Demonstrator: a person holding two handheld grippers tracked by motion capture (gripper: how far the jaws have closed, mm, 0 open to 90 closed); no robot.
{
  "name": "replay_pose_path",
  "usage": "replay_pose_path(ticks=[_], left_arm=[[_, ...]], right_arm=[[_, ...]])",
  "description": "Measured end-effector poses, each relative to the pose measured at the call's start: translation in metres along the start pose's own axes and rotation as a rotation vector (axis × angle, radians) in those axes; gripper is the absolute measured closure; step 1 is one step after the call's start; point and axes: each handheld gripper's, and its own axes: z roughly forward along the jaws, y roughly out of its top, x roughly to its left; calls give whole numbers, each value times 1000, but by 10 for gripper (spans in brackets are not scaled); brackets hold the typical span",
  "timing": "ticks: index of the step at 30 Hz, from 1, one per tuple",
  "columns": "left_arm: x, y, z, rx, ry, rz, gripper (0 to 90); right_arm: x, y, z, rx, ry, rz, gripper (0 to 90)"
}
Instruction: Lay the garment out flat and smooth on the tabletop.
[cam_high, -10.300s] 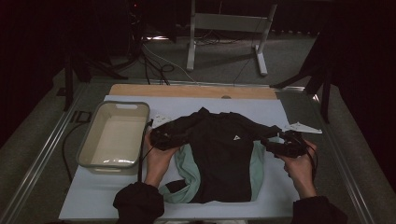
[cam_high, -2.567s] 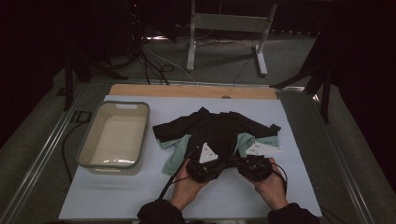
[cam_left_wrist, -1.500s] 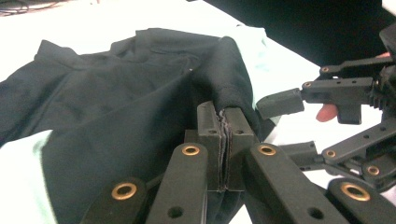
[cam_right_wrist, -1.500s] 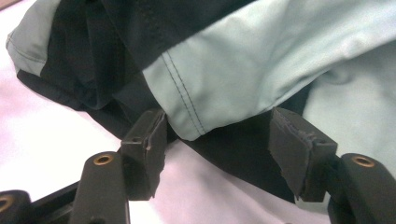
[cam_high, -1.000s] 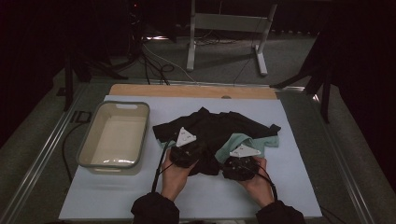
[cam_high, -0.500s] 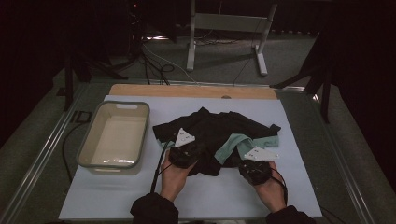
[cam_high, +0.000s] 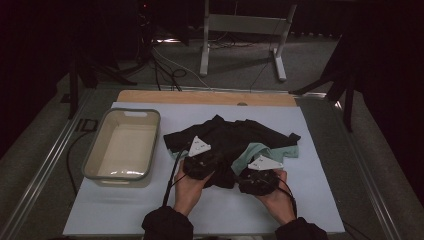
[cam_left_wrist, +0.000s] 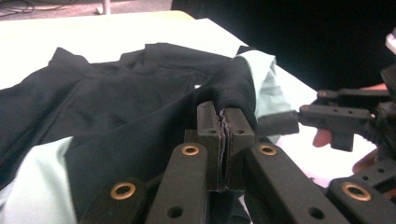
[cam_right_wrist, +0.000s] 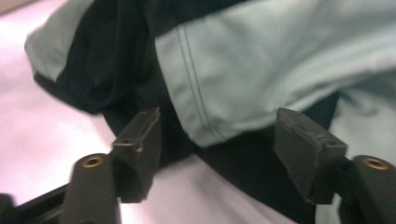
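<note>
I have the left gripper (cam_high: 200, 161) clenched on a fold of the black garment (cam_high: 235, 137), and in the left gripper view its fingers (cam_left_wrist: 208, 135) are pressed flat together with a thin edge of the dark cloth pinched between them, the fabric rising in a small hump just beyond the tips. The garment lies crumpled near the middle of the pale worktop (cam_high: 300, 200), black on the outside with a mint-green lining (cam_high: 260, 150) turned out along its near right edge and at a sleeve end on the right. From the high view, my left hand (cam_high: 189, 187) sits at the garment's near edge, left of centre, and my right hand (cam_high: 275, 197) is just beside it to the right. The right gripper (cam_high: 257, 181) is released: in the right gripper view its fingers (cam_right_wrist: 140, 140) stand well apart, with the stitched hem of the green lining and a band of black cloth lying between and beyond them, and I cannot tell whether either finger touches the fabric. In the left gripper view the right gripper (cam_left_wrist: 345, 121) shows off to the side, close to the same near edge of the garment. A beige plastic tub (cam_high: 100, 160) stands on the worktop well to the left of the garment, apart from it. A strip of bare wood (cam_high: 150, 96) runs along the far edge of the worktop.
</note>
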Motion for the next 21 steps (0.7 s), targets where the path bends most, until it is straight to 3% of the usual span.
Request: replay_pose_path(ticks=[4, 6, 11, 16, 17, 21], left_arm=[[-5, 0, 2, -2, -22, 10, 886], [-8, 1, 2, -11, -29, 11, 887], [-7, 4, 0, -13, -14, 19, 889], [-1, 4, -3, -20, 1, -2, 889], [-1, 4, -3, -22, 0, -8, 889], [-1, 3, -3, -24, -1, -13, 889]], right_arm=[[4, 8, 0, -14, -23, -4, 228], [4, 11, 2, -14, -39, -6, 247], [0, 11, 6, -6, -114, 26, 484], [-7, 6, 3, 3, -164, 19, 550], [-9, 4, 2, 6, -164, 23, 594], [-13, 0, 3, 13, -159, 28, 626]])
